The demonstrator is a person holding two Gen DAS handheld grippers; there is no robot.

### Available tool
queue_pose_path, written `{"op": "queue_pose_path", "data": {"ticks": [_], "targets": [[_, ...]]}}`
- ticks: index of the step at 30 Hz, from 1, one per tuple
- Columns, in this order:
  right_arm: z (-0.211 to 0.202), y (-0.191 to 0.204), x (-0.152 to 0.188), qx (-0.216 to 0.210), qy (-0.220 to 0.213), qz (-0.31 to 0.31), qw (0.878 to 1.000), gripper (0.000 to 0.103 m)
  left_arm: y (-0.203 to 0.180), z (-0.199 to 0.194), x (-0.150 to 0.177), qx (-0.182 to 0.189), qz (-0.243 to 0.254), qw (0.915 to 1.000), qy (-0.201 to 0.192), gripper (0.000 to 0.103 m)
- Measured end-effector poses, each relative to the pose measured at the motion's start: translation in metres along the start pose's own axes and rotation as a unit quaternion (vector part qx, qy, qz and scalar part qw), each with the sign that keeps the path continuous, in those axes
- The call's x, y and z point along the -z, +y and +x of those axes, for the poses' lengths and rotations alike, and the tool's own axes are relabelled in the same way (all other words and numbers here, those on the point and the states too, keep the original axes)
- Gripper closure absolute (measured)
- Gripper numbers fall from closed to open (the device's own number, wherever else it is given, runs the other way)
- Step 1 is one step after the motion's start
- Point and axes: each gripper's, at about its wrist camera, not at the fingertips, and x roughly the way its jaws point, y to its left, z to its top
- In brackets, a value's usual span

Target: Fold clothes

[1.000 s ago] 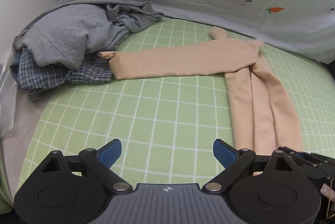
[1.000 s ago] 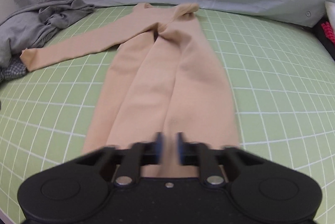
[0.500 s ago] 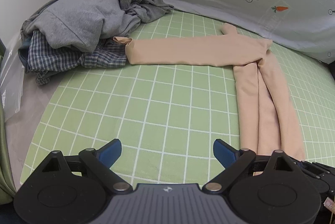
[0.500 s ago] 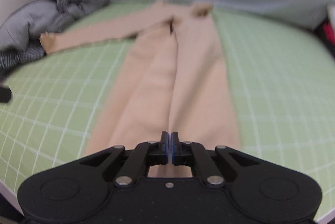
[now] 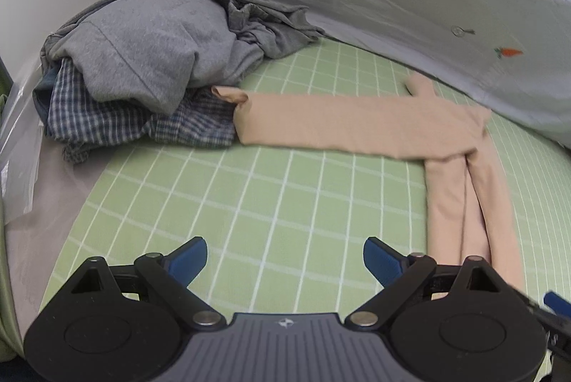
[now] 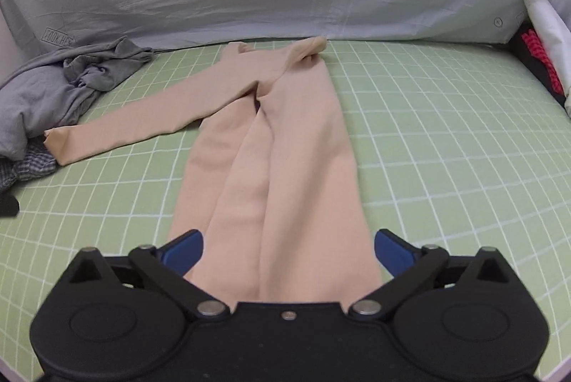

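While beige tights [image 6: 282, 146] lie flat on the green grid mat [image 6: 446, 139], the right gripper [image 6: 287, 248] has just released, fingers spread over them; the left gripper [image 5: 283, 257] hovers, fingers spread, empty.

Beige garment [image 6: 278, 146] on a green white-gridded mat [image 6: 446, 139]; grey clothes [image 5: 150, 46] over blue plaid [image 5: 107, 121].
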Motion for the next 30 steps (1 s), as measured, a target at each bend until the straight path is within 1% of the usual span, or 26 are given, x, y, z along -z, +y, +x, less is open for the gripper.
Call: {"op": "queue_pose_path", "data": {"ticks": [3, 5, 9, 12, 15, 19, 23, 24, 25, 26, 27, 28, 29, 30], "targets": [[0.015, -0.001, -0.014, -0.003, 0.006, -0.001, 1.0, 0.0, 0.003, 0.017, -0.022, -0.006, -0.011, 0.9999, 0.0, 0.009], [0.025, -0.002, -0.028, 0.003, 0.005, -0.001, 1.0, 0.0, 0.006, 0.029, -0.037, -0.011, -0.019, 0.9997, 0.002, 0.009], [0.05, -0.004, -0.055, 0.017, 0.011, 0.004, 1.0, 0.0, 0.015, 0.06, -0.069, -0.026, -0.031, 0.9991, 0.013, 0.009], [0.066, -0.005, -0.07, 0.023, 0.022, 0.012, 0.999, 0.0, 0.023, 0.086, -0.091, -0.042, -0.034, 0.9982, 0.026, 0.009], [0.082, -0.005, -0.079, 0.024, 0.036, 0.009, 0.999, 0.0, 0.029, 0.11, -0.108, -0.053, -0.037, 0.9973, 0.034, 0.009], [0.102, -0.007, -0.086, 0.038, 0.057, 0.013, 0.998, 0.0, 0.032, 0.137, -0.124, -0.068, -0.045, 0.9957, 0.043, 0.009], [0.116, -0.002, -0.093, 0.053, 0.064, -0.002, 0.997, 0.0, 0.029, 0.156, -0.133, -0.079, -0.029, 0.9956, 0.041, 0.013], [0.118, -0.001, -0.095, 0.057, 0.062, -0.008, 0.996, 0.0, 0.028, 0.159, -0.134, -0.083, -0.03, 0.9951, 0.044, 0.016], [0.118, 0.001, -0.096, 0.06, 0.06, -0.011, 0.996, 0.0, 0.028, 0.163, -0.135, -0.087, -0.031, 0.9946, 0.048, 0.026], [0.119, 0.001, -0.098, 0.061, 0.059, -0.012, 0.996, 0.0, 0.028, 0.165, -0.136, -0.091, -0.035, 0.9939, 0.05, 0.033], [0.119, 0.001, -0.099, 0.06, 0.059, -0.013, 0.996, 0.0, 0.028, 0.166, -0.137, -0.093, -0.037, 0.9936, 0.052, 0.043], [0.118, 0.001, -0.099, 0.058, 0.057, -0.012, 0.997, 0.0, 0.027, 0.165, -0.138, -0.091, -0.036, 0.994, 0.048, 0.052], [0.116, 0.0, -0.099, 0.056, 0.055, -0.01, 0.997, 0.0, 0.026, 0.165, -0.139, -0.089, -0.035, 0.9944, 0.045, 0.059], [0.114, -0.002, -0.099, 0.056, 0.053, -0.007, 0.997, 0.0, 0.023, 0.161, -0.139, -0.085, -0.033, 0.9951, 0.039, 0.079]]}}
